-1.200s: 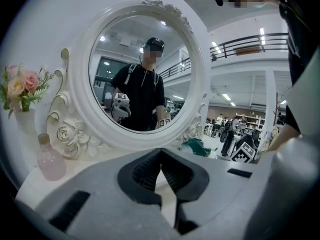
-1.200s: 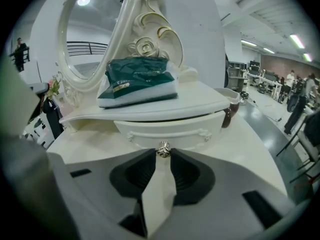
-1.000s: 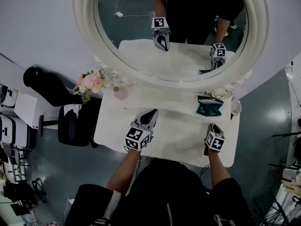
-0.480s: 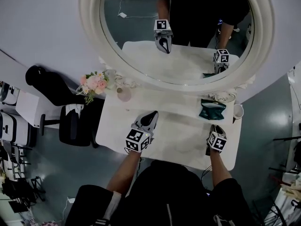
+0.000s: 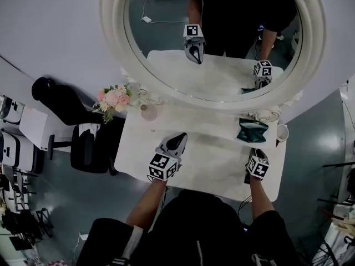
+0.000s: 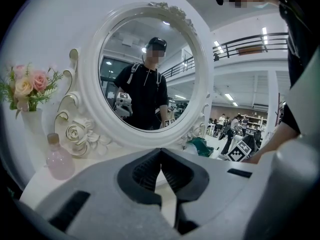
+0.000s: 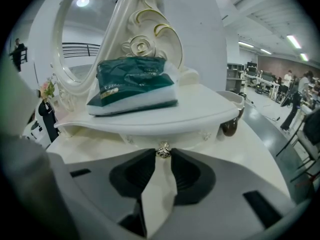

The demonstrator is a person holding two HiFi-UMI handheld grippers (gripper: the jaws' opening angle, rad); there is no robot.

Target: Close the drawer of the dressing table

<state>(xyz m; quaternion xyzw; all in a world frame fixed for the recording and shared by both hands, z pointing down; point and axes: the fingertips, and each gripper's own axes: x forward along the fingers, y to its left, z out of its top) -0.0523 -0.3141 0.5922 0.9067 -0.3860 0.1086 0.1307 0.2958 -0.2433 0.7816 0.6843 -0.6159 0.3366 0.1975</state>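
Two claws: the right claw, jaws just eased wider, pinches the knob of the seemingly shut drawer; the left claw hangs closed, empty.

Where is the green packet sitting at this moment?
Head view: the green packet lies on the dressing table's raised rear shelf at the right, in front of the mirror frame, just beyond the right claw.

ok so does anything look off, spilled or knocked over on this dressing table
Nothing stands out. The flowers and the pink bottle stand upright beside the mirror, and nothing is spilled. The green pack lies flat on the raised shelf, only a little crumpled.
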